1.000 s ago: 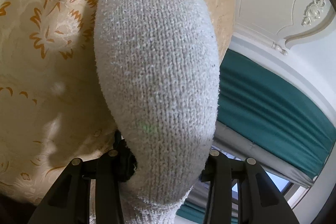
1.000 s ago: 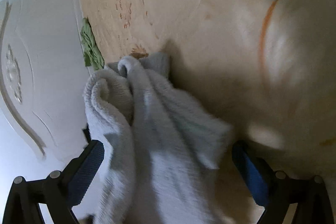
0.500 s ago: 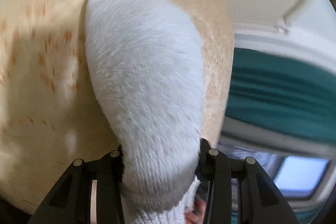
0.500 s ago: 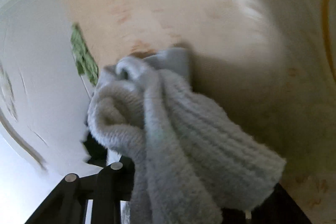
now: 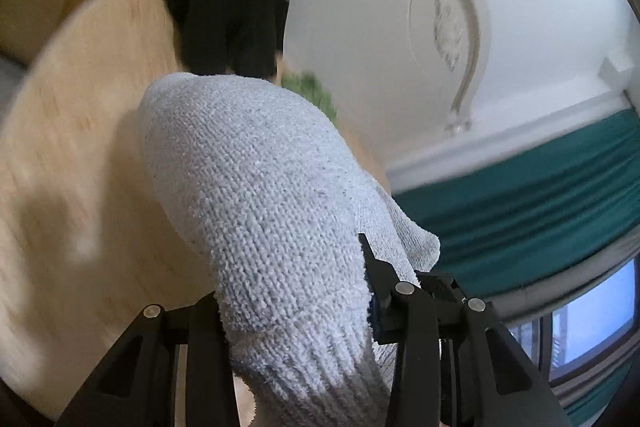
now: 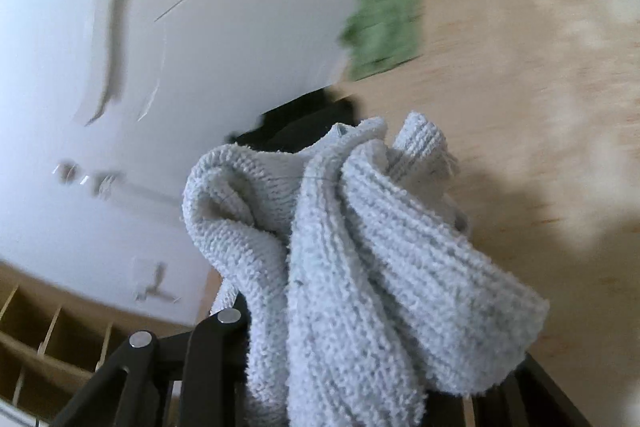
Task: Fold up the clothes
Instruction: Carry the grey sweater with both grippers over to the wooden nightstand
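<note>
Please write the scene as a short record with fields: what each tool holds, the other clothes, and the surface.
left tool: shut on the pale grey sock
right tool: shut on the bunched cuff end of a pale grey sock
other clothes: black garment, green cloth, both blurred
surface: beige patterned cover

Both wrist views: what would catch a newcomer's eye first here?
A pale grey knitted sock fills the middle of each view, clamped in the left claw and bunched into folds in the right claw. Behind it a black garment lies on the cream bedspread beside a small green cloth, both blurred.
</note>
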Demonstrator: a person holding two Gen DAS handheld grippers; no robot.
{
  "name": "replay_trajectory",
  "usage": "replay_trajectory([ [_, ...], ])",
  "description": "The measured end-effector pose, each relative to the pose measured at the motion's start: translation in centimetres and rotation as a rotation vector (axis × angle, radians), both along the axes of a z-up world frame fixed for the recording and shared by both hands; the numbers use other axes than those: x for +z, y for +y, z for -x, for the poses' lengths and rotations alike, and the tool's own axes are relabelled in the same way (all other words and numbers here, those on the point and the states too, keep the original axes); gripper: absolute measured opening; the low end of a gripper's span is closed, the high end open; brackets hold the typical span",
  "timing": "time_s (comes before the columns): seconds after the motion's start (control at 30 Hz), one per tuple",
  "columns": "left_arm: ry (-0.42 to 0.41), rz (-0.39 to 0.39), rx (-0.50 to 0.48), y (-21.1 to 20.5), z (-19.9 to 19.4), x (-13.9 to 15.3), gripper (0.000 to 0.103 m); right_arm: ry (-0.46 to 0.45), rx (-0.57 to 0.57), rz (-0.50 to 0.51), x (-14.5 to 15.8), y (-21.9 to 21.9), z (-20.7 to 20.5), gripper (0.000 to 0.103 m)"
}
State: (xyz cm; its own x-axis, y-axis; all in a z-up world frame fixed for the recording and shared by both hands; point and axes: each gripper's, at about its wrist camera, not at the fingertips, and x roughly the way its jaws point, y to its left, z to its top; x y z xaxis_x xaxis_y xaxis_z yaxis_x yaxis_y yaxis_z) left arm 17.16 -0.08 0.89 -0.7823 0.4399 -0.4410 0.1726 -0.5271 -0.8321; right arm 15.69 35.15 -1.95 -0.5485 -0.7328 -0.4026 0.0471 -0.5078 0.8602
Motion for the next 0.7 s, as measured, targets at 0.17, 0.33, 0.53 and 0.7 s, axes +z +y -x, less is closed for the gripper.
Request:
replay_trajectory([
  [0.17, 0.087, 0.109, 0.050, -10.3, 0.7, 1.4, 0.040, 0.055, 0.092, 0.041, 0.8, -11.8, 1.5, 0.027],
  [0.33, 0.108, 0.189, 0.104, -16.1, 0.8, 2.0, 0.040, 0.078, 0.138, 0.056, 1.2, -21.9, 1.7, 0.027],
  [0.53, 0.008, 0.195, 0.206, -24.6, -3.0, 6.0, 0.040, 0.033, 0.279, -0.042, 3.8, -30.4, -0.7, 0.027],
  [0.7, -0.069, 0.186, 0.270, -28.9, -4.8, 10.0, 0.040, 0.007, 0.357, -0.089, 7.2, -35.7, -1.2, 0.026],
])
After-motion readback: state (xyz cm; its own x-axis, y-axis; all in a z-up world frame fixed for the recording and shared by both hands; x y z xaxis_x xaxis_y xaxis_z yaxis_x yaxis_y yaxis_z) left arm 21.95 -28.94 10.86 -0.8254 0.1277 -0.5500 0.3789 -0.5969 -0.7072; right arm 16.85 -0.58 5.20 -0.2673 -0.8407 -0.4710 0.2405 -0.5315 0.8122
